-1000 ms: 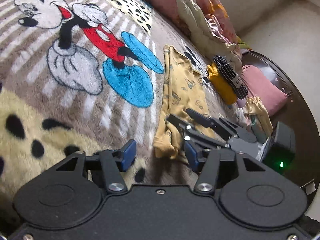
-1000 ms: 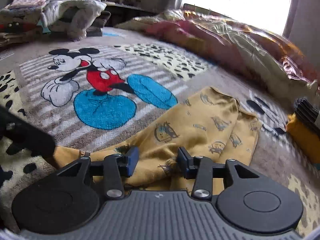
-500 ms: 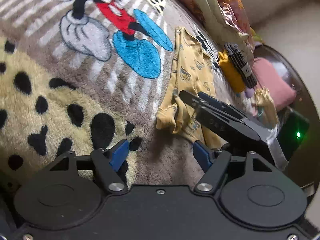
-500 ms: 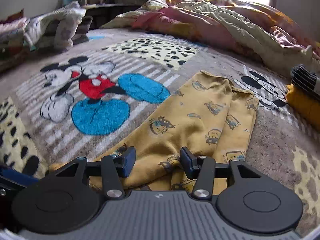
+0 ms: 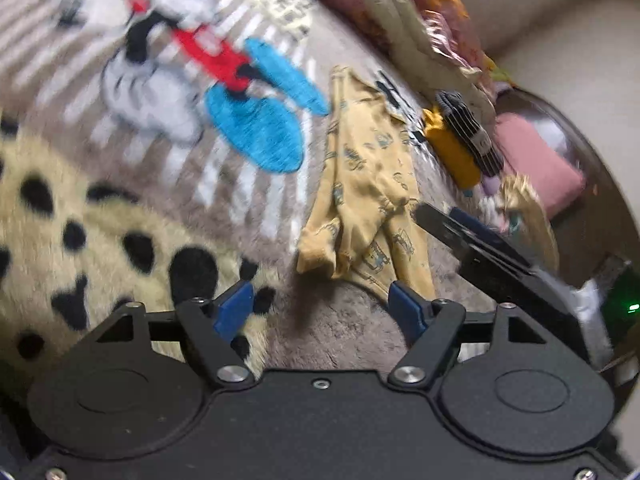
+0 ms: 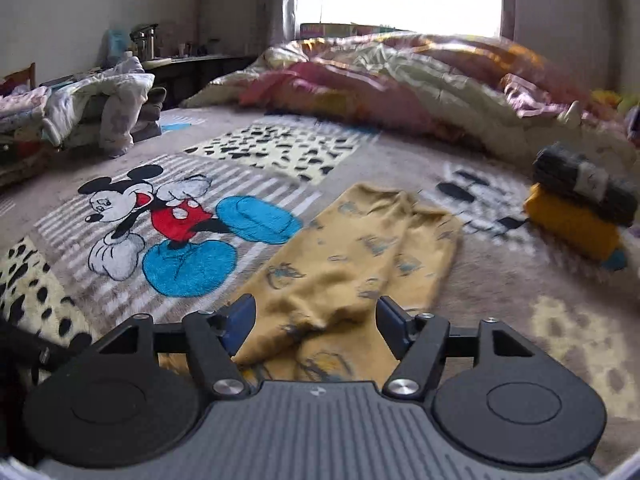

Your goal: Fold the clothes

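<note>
Right wrist: yellow pants (image 6: 352,264) lie flat, long axis running away toward quilt (image 6: 400,80).

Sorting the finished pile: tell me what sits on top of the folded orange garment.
A dark striped folded item with a pale label lies on the orange garment. Whatever is beneath the orange garment is hidden.
</note>
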Demonstrator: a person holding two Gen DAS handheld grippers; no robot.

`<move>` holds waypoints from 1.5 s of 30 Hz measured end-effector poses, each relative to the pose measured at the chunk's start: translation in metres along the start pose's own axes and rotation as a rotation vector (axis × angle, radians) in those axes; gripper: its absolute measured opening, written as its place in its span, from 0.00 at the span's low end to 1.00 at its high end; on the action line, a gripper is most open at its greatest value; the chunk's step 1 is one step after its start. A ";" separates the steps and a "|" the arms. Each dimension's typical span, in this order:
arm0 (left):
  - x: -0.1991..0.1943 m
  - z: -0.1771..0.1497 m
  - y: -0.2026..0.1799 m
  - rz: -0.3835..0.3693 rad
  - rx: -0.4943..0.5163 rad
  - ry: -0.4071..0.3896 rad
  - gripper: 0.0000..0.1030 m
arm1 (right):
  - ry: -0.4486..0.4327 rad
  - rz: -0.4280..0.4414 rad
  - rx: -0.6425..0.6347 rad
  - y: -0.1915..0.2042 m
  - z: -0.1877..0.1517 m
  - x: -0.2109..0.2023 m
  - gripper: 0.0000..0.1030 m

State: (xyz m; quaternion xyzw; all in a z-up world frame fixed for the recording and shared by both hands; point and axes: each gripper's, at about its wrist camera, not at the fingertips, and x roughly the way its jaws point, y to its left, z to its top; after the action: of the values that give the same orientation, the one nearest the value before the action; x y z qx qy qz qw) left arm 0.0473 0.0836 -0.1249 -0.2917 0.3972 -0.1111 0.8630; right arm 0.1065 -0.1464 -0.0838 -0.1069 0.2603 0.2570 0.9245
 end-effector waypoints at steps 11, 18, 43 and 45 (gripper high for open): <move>0.014 -0.029 -0.074 0.260 1.227 -0.001 0.68 | 0.060 -0.025 -0.600 0.020 -0.059 -0.056 0.67; 0.040 -0.076 -0.052 0.399 1.814 -0.051 0.61 | 0.054 0.006 -0.863 0.065 -0.089 -0.054 0.66; 0.051 -0.083 -0.052 0.343 2.199 -0.178 0.05 | 0.065 0.008 -1.007 0.068 -0.090 -0.046 0.15; 0.035 -0.077 -0.061 0.265 2.118 -0.079 0.05 | 0.114 0.105 -0.947 0.065 -0.077 -0.063 0.15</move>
State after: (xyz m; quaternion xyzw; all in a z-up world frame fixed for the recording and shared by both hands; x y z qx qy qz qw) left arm 0.0151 -0.0120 -0.1499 0.6490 0.0987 -0.2954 0.6941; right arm -0.0074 -0.1432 -0.1186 -0.5170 0.1701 0.3872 0.7442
